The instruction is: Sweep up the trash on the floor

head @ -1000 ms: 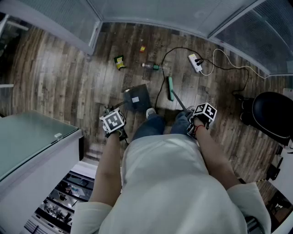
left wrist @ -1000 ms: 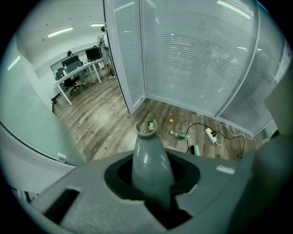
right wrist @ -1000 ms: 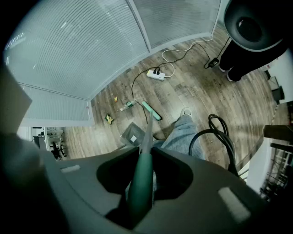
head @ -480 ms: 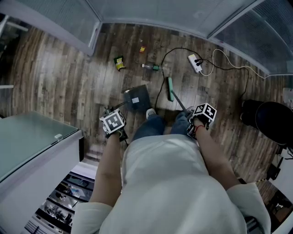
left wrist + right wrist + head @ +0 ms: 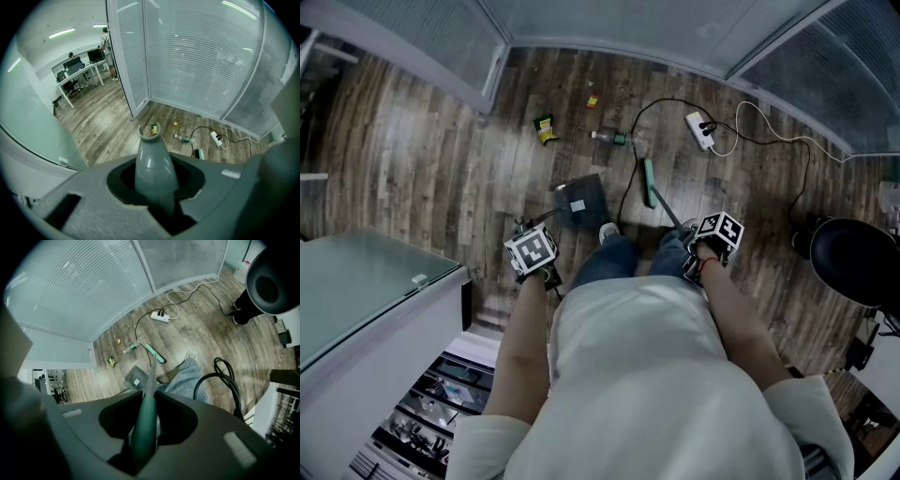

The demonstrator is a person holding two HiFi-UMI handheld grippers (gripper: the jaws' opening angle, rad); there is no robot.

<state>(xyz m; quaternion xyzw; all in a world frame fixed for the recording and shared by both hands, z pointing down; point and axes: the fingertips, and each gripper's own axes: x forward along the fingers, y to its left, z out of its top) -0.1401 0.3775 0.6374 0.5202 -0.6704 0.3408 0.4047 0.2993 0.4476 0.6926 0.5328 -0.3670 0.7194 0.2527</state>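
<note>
In the head view my left gripper (image 5: 532, 251) is shut on the grey handle (image 5: 151, 168) of the dark dustpan (image 5: 581, 201), which rests on the wood floor ahead of my feet. My right gripper (image 5: 712, 236) is shut on the green broom handle (image 5: 144, 430). The broom's green head (image 5: 648, 181) sits on the floor to the right of the pan. Trash lies beyond both: a green-yellow wrapper (image 5: 545, 127), a small orange scrap (image 5: 592, 98) and a plastic bottle (image 5: 609, 137).
A white power strip (image 5: 700, 128) with trailing black and white cables lies right of the bottle. A black chair (image 5: 858, 258) stands at the right. A pale cabinet (image 5: 356, 291) fills the near left. Glass walls with blinds (image 5: 197, 51) close the far corner. My jeans leg (image 5: 187, 376) is beside the broom.
The black chair at the right has shifted slightly nearer and downward in the head view. Both grippers, dustpan and broom stay where they were.
</note>
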